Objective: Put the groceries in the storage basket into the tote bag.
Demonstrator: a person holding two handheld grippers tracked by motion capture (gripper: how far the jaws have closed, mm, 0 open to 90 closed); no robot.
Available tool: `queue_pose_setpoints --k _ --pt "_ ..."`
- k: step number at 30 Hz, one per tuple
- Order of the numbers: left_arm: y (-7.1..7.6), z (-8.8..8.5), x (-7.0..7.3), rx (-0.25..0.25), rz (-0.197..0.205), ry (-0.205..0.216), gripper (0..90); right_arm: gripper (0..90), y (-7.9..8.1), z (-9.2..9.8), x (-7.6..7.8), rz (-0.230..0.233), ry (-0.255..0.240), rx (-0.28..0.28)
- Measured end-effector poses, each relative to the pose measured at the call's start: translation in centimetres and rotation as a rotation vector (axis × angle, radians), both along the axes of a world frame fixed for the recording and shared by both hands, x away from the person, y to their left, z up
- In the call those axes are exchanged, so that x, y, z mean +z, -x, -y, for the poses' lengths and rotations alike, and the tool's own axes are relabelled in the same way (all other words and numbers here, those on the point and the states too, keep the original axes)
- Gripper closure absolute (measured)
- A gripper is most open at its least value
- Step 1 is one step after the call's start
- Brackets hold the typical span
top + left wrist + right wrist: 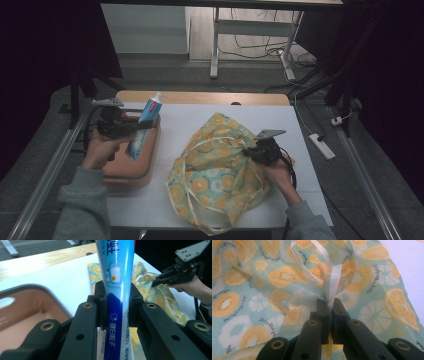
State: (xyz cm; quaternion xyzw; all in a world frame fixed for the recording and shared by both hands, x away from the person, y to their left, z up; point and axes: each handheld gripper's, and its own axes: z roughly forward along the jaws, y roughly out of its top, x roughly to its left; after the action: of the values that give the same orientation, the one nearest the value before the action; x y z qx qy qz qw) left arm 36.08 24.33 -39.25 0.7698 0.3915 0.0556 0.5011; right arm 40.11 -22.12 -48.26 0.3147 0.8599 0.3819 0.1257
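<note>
I hold my left gripper (141, 125) over the salmon-coloured tray (131, 172) at the left side of the white table (175, 120), and its 2 black jaws are clamped on a blue and white toothpaste tube (145, 126). In the left gripper view the tube (115, 290) stands up between the jaws, gripped at about its middle, with its printed blue band running down between them and its upper part rising out of the top of the view. From the high view the tube slants, its cap end up and away from me and its lower end down over the tray. My right gripper (248, 151) rests on the fabric bag (215, 175) printed with orange slices, which lies crumpled on the table just right of the tray. In the right gripper view the jaws are pinched together on a fold of the bag (262, 290) where a pale ribbon strap (333, 287) gathers, and the cloth spreads out all around them. My left hand (97, 150) and right hand (280, 175) grip the handles, grey sleeves at the bottom edge.
</note>
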Motion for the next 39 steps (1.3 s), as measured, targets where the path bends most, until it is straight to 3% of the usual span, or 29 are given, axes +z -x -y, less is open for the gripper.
queue_pose_setpoints --k 12,22,31,37,39 --pt "0.4 3.5 0.3 -0.124 0.022 0.009 75.0 86.6 0.0 0.1 0.3 0.011 -0.009 0.000" --pt "0.8 6.7 0.4 -0.202 0.041 -0.016 75.0 86.6 0.0 0.1 0.3 0.013 -0.013 -0.002" --pt "1.2 12.0 0.2 -0.327 0.053 -0.074 75.0 86.7 0.0 0.0 1.0 0.024 -0.035 0.002" --pt "1.8 16.0 -0.8 -0.416 0.045 -0.136 75.0 86.7 0.2 0.1 1.5 0.037 -0.049 0.006" --pt "1.8 16.6 -1.1 -0.429 0.041 -0.147 75.0 86.7 0.2 0.2 1.7 0.041 -0.059 0.005"
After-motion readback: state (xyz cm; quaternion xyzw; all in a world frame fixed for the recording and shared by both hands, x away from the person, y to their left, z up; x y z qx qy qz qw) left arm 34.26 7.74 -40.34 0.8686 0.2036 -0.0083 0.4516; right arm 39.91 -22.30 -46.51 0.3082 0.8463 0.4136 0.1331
